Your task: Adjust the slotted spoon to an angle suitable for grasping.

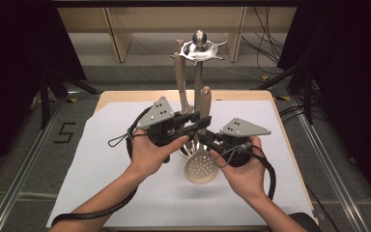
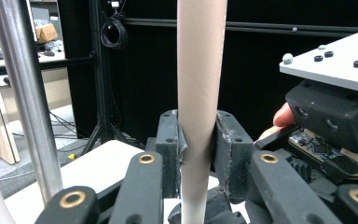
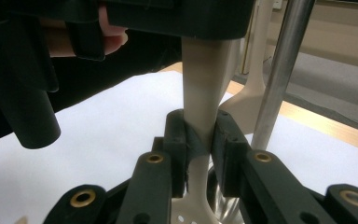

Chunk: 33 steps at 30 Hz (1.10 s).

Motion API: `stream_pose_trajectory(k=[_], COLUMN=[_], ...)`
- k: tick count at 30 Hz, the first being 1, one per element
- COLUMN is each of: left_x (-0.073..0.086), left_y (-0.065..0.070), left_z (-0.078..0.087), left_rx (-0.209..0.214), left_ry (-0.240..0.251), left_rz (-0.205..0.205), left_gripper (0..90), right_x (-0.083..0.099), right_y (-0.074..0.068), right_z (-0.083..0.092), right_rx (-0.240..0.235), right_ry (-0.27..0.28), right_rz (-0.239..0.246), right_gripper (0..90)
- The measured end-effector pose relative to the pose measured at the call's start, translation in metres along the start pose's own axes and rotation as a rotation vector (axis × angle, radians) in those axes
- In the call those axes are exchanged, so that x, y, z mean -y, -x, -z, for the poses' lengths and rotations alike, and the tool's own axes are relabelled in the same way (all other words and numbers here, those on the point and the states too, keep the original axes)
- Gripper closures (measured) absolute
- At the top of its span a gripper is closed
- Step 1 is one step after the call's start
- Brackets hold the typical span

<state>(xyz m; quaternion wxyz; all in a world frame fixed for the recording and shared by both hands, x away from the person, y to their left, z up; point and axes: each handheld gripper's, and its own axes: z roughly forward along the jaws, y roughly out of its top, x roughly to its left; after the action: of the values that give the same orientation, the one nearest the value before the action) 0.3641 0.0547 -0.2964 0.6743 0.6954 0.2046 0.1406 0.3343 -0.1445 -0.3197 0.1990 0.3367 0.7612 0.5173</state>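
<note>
Both hand-held grippers clamp one slotted spoon (image 1: 202, 166) above the middle of the worktop (image 1: 125, 193): the left hand-held gripper (image 1: 200, 117) pinches its beige handle high up, the right hand-held gripper (image 1: 204, 140) grips lower, near the perforated bowl. Close behind, toward the far edge, stands a metal utensil rack (image 1: 199, 53) with a hanging spatula (image 1: 181, 82), its pole crowding the handle.

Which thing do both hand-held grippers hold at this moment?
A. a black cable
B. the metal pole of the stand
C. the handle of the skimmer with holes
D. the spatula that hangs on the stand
C: in each gripper view the jaws of the left hand-held gripper and of the right hand-held gripper press on the beige handle of the skimmer.
</note>
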Motion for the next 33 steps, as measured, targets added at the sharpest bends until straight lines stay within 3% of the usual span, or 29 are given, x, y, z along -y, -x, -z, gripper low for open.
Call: stream_pose_trajectory(k=[2, 4, 5, 7, 11, 12, 16, 19, 26, 30, 31, 33], left_x=[-0.001, -0.002, -0.003, -0.004, -0.006, -0.007, -0.009, -0.012, -0.019, -0.021, -0.021, -0.021], left_y=[-0.001, -0.002, -0.003, -0.005, -0.011, -0.012, -0.02, -0.026, -0.033, -0.033, -0.033, -0.034], left_z=[0.001, 0.002, 0.002, 0.003, 0.003, 0.003, 0.004, 0.004, 0.002, 0.004, 0.004, 0.004], left_rx=[0.006, 0.016, 0.018, 0.023, 0.039, 0.04, 0.05, 0.063, 0.078, 0.086, 0.088, 0.092], left_ry=[-0.003, -0.014, -0.021, -0.026, -0.034, -0.037, -0.042, -0.04, -0.046, -0.045, -0.042, -0.035], left_rz=[0.0, -0.007, -0.011, -0.008, -0.021, -0.022, -0.023, -0.033, -0.032, -0.051, -0.049, -0.038], left_gripper=[74.0, 74.5, 74.6, 74.7, 74.8, 74.8, 74.8, 74.8, 74.8, 74.8, 74.8, 74.8], right_x=[0.0, 0.0, 0.0, 0.001, 0.002, 0.003, 0.011, 0.021, 0.043, 0.048, 0.049, 0.052], right_y=[0.001, 0.0, 0.002, 0.001, 0.003, 0.003, 0.012, 0.021, 0.049, 0.063, 0.064, 0.071], right_z=[0.0, 0.0, -0.001, -0.001, 0.004, 0.006, 0.017, 0.027, 0.033, 0.037, 0.039, 0.039], right_rx=[0.001, -0.011, -0.015, -0.027, -0.024, -0.026, -0.025, -0.001, 0.091, 0.158, 0.165, 0.169], right_ry=[0.009, -0.004, 0.012, 0.032, 0.031, 0.036, 0.053, 0.063, 0.03, 0.014, 0.01, 0.028], right_rz=[0.014, -0.01, 0.016, 0.008, 0.039, 0.015, 0.021, -0.023, -0.092, -0.089, -0.109, -0.078], right_gripper=[78.1, 77.7, 76.8, 70.2, 62.7, 61.8, 59.5, 59.1, 59.2, 59.3, 59.3, 59.3])
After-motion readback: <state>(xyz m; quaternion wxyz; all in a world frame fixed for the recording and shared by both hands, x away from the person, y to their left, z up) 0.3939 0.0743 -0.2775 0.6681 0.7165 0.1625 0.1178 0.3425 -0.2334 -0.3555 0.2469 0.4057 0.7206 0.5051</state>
